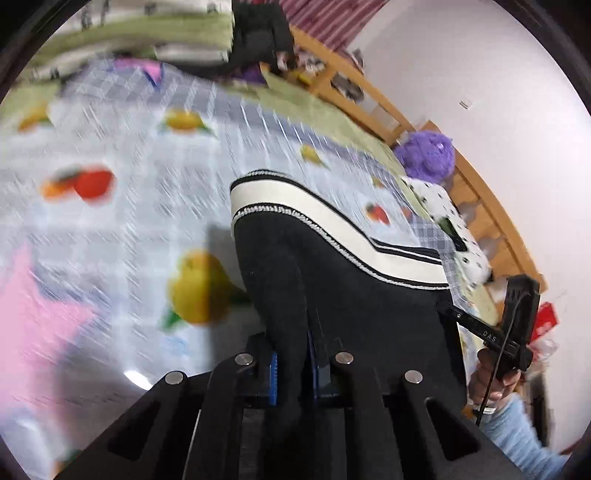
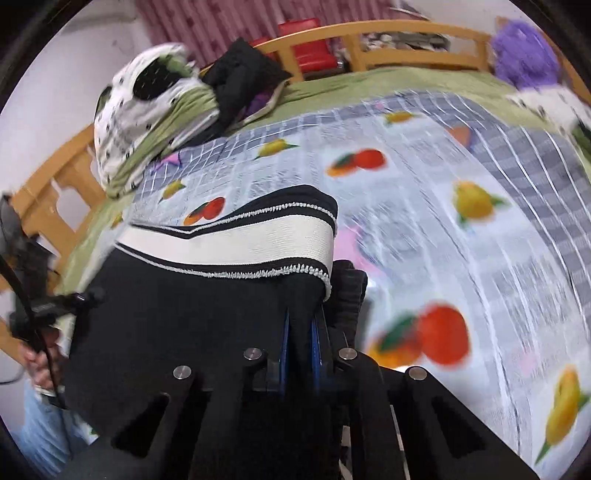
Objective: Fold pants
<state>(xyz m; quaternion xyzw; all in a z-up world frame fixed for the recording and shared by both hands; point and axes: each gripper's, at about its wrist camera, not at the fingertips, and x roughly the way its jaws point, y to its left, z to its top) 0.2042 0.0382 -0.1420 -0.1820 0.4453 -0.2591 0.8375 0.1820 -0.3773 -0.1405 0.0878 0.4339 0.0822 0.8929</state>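
Observation:
The black pants with a white-striped waistband hang lifted above the bed. My left gripper is shut on the black fabric at one side. My right gripper is shut on the pants just under the waistband at the other side. The right gripper also shows at the right of the left wrist view, and the left gripper at the left of the right wrist view. The pants stretch between the two grippers.
A bed sheet with a fruit print lies under the pants. A pile of bedding and dark clothes sits at the bed's far corner. A purple plush and a spotted pillow lie by the wooden bed rail.

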